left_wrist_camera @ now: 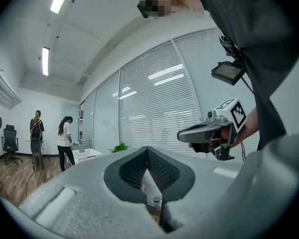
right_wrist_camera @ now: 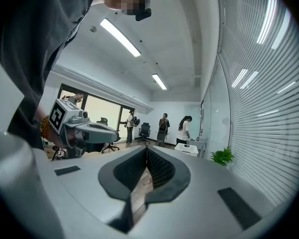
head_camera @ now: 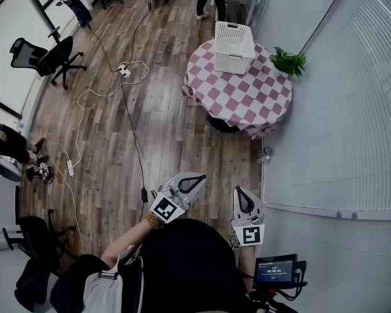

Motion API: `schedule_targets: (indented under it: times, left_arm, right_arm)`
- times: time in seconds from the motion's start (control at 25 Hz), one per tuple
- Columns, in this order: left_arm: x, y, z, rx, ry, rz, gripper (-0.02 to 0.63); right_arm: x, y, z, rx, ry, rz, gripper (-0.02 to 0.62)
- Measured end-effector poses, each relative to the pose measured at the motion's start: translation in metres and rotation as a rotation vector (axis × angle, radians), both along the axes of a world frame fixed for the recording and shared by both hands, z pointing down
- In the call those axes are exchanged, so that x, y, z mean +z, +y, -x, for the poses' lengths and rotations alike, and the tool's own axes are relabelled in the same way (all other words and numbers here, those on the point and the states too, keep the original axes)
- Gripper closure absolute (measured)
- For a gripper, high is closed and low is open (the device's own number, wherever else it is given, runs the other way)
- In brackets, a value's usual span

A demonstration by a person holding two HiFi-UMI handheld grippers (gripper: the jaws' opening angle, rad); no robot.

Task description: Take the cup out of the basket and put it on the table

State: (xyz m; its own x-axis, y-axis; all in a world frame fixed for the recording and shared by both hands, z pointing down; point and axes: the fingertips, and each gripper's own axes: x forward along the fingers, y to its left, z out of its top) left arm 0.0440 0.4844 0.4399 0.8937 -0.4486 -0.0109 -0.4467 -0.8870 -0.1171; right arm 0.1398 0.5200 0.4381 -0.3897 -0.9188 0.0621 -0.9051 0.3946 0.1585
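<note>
1. Lower centre, head view: left tool (head_camera: 197, 180) and right tool (head_camera: 241, 195) are held level, close to the body, aimed up-frame. Both have jaws pressed together on nothing, probably because nothing is within reach.
2. Mid-frame: open wood floor (head_camera: 163, 122) lies between the person and the goal.
3. Upper centre-right: a checked surface (head_camera: 247, 100) carries a white basket (head_camera: 234, 47) toward its far edge. A plant (head_camera: 288, 62) stands at the right edge.
4. The cup is not visible; presumably it is inside the basket, hidden by its walls.
5. Judgement: this is the approach stage. The jaws must spread before reaching in.

Cables (head_camera: 79, 124) trail across the wood floor (head_camera: 176, 135) past an office chair (head_camera: 52, 56), with perhaps a bottle (head_camera: 266, 153) beside the blinds (head_camera: 332, 122).
</note>
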Motion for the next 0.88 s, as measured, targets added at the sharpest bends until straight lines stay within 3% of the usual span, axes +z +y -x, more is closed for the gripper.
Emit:
schedule_targets:
  times: [0.88]
  left_arm:
    - [-0.006, -0.174, 0.093, 0.029, -0.010, -0.042, 0.601]
  right_arm:
    - [-0.013, -0.188, 0.102, -0.017, 0.019, -0.004, 0.586]
